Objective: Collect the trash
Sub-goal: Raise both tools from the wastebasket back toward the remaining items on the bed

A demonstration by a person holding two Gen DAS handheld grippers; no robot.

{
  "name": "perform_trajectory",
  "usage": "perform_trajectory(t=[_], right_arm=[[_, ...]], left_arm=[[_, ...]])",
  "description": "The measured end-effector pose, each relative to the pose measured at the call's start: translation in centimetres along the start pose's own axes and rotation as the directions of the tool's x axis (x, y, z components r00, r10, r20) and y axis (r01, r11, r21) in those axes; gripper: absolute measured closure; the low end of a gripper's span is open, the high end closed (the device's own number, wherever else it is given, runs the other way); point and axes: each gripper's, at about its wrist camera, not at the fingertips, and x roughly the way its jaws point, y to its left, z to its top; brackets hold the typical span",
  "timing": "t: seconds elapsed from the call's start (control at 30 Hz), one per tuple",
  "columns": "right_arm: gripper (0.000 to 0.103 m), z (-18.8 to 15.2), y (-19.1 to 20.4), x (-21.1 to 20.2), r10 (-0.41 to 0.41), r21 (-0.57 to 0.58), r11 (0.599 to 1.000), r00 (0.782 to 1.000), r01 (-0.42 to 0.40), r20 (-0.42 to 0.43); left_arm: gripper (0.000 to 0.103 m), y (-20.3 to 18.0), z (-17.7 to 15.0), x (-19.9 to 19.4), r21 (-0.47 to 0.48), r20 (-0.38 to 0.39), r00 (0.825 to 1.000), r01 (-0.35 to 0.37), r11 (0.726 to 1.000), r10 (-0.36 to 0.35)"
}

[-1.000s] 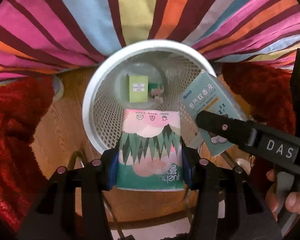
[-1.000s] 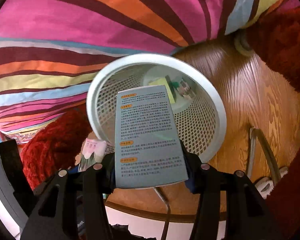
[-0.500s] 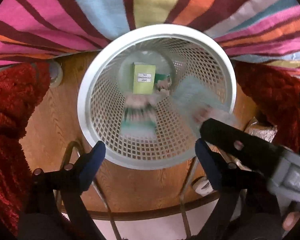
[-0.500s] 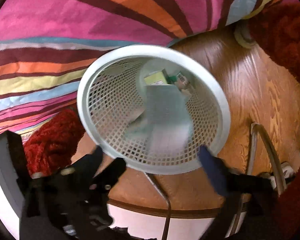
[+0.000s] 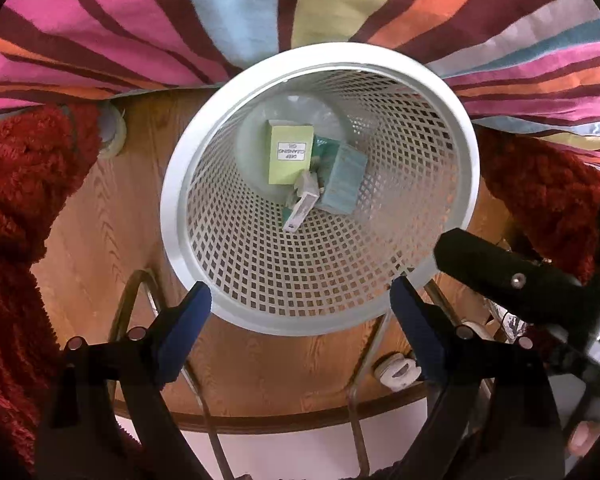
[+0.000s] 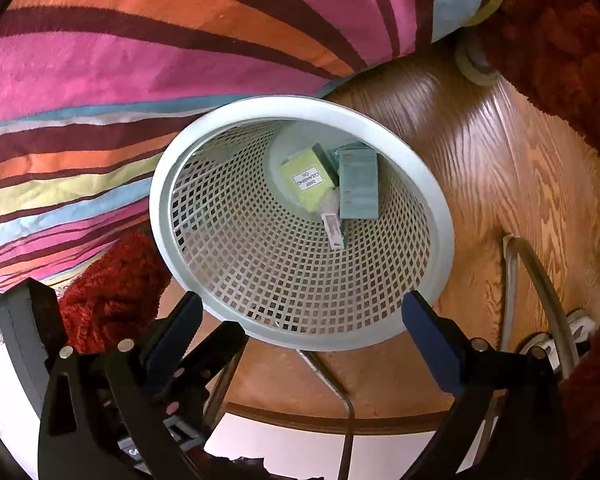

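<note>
Looking down through both wrist views, I see striped bedding point(image 5: 260, 12) behind the white mesh basket point(image 5: 320, 312), red shaggy fabric point(image 5: 16, 184) on either side, and a wooden floor point(image 5: 88, 232) underneath. A bent metal rod point(image 6: 540, 280) runs near the basket's base, and nothing blocks its mouth. At the bottom lies a yellow-green box point(image 5: 290, 154) marked "deep cleansing oil", a teal carton point(image 5: 342, 184) leaning against it, and a tissue pack point(image 5: 300, 210) tipped on edge beside both. My left tongs point(image 5: 300, 312) stand wide with nothing between the blue pads, just above the near rim. My right tongs point(image 6: 300, 320) are wide and empty too; one of their black arms shows at the right of the left view. A second ago each pair gripped one item over the basket, the left the tissue pack and the right the teal carton; both now rest inside.
</note>
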Motion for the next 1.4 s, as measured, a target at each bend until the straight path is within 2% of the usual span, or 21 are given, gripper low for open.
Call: perform_trajectory(t=[0.33,0.43,0.6,0.73,0.8,0.87,0.93,0.97,1.0,1.1,1.13,1.17,1.23,1.27,1.4], right_arm=[[0.007,-0.3,-0.4,-0.6,0.021,0.026,0.999,1.0,-0.022,0.019],[0.007,-0.7,-0.2,-1.4,0.024,0.01,1.0,0.999,-0.024,0.041],[0.007,-2.3,1.8,-4.2,0.038,-0.101,0.995,0.991,-0.025,0.126],[0.007,-3.9,3.6,-8.2,0.048,-0.213,0.977,0.973,0.001,0.224],[0.007,-4.9,4.8,-10.8,0.059,-0.289,0.957,0.954,0.03,0.294],[0.007,-5.8,6.2,-13.9,0.067,-0.361,0.929,0.918,0.086,0.392],[0.007,-6.6,7.6,-17.3,0.09,-0.405,0.903,0.858,0.144,0.505],[0.007,-7.1,8.3,-19.0,0.109,-0.423,0.89,0.818,0.173,0.564],[0.007,-7.4,9.0,-20.6,0.127,-0.438,0.875,0.776,0.206,0.618],[0.007,-7.7,10.8,-24.3,0.181,-0.467,0.826,0.637,0.315,0.75],[0.007,-7.5,11.3,-25.1,0.187,-0.463,0.812,0.594,0.354,0.783],[0.007,-7.1,11.7,-25.6,0.191,-0.46,0.801,0.565,0.383,0.803],[0.007,-6.0,12.0,-26.5,0.204,-0.46,0.79,0.535,0.404,0.82],[0.007,-5.3,12.3,-26.8,0.209,-0.461,0.79,0.529,0.404,0.822],[0.007,-3.9,13.0,-27.1,0.224,-0.458,0.787,0.499,0.413,0.837]], left_arm=[[0.014,0.7,-0.2,-0.5,-0.038,0.014,1.0,0.01,0.999,-0.009],[0.014,0.9,-0.6,-1.3,-0.048,0.039,0.999,0.019,0.999,-0.017],[0.014,1.6,-2.1,-4.3,-0.071,0.122,0.991,0.067,0.995,-0.058],[0.014,2.0,-3.4,-7.7,-0.066,0.217,0.976,0.048,0.997,-0.033],[0.014,1.9,-4.1,-9.6,-0.051,0.268,0.963,0.017,0.999,-0.002],[0.014,1.7,-4.7,-11.7,-0.024,0.318,0.948,-0.004,1.0,0.012],[0.014,1.4,-5.1,-14.3,0.0,0.381,0.924,-0.017,1.0,0.016],[0.014,1.4,-5.2,-15.6,0.005,0.416,0.909,-0.025,1.0,0.021],[0.014,1.3,-5.4,-17.4,0.007,0.469,0.883,-0.037,0.999,0.029],[0.014,1.4,-5.3,-21.1,-0.009,0.57,0.821,-0.034,0.999,0.033],[0.014,1.5,-5.1,-22.5,-0.021,0.609,0.793,-0.025,0.999,0.032],[0.014,1.7,-4.9,-23.6,-0.03,0.641,0.767,-0.022,0.999,0.036],[0.014,1.8,-3.9,-25.9,-0.06,0.699,0.712,-0.036,0.998,0.068],[0.015,1.9,-3.1,-26.9,-0.073,0.716,0.694,-0.038,0.997,0.078],[0.015,2.2,-0.4,-29.2,-0.08,0.743,0.668,0.025,0.996,0.043]])
